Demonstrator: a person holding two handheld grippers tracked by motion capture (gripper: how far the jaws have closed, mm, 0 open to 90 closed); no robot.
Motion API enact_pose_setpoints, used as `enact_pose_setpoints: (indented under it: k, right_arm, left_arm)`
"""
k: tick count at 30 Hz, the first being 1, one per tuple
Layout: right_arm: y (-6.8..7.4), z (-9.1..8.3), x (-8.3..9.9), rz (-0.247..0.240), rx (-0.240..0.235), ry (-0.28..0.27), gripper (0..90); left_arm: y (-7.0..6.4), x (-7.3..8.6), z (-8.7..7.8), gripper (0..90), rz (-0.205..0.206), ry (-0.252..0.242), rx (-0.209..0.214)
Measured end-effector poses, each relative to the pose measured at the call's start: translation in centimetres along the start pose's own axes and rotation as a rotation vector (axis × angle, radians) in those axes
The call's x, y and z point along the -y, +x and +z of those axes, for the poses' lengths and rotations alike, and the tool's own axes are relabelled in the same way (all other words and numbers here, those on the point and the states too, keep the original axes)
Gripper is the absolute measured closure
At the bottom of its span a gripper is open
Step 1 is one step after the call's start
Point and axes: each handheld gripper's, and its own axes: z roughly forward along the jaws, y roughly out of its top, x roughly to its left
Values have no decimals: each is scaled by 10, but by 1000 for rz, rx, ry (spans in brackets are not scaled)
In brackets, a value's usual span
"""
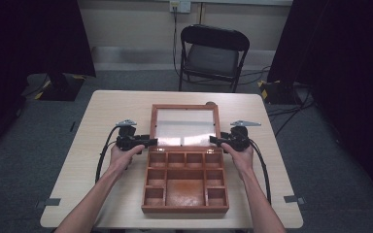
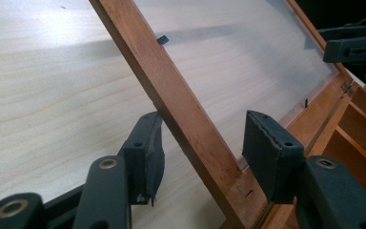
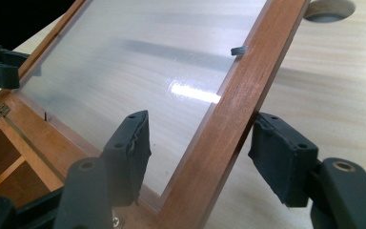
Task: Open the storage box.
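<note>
Left gripper [image 1: 151,141] at centre-left of the high view, jaws parted astride the left side rail of the lid [image 1: 185,125], one pad touching the rail's outer face, the other standing off from the inner side; right gripper [image 1: 214,140] at centre-right, likewise parted astride the right side rail, outer pad against the wood. Wooden box [image 1: 185,180] in lower centre on the pale table [image 1: 111,111], compartments exposed, lid open and leaning back toward the upper centre. Clear panel [image 3: 133,71] set in lid frame, table grain visible through it. Folding chair [image 1: 212,57] at top centre beyond the table
</note>
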Motion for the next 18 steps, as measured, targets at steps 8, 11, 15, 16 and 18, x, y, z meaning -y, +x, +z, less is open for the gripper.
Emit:
enact_pose_setpoints:
  k: [8, 11, 15, 16, 18]
  right_arm:
    - [0, 4, 1, 8, 3, 10, 350]
    - [1, 6, 2, 13, 3, 14, 334]
    - [0, 6, 3, 35, -7, 21, 318]
    - [-1, 7, 3, 44, -10, 30, 309]
    - [-3, 9, 5, 62, -19, 34, 304]
  left_arm:
    - [0, -1, 1, 474, -11, 11, -4]
    - [1, -1, 3, 460, -18, 15, -4]
    - [0, -2, 2, 463, 2, 17, -37]
    - [0, -2, 3, 464, 1, 22, -30]
    - [2, -2, 4, 449, -8, 37, -27]
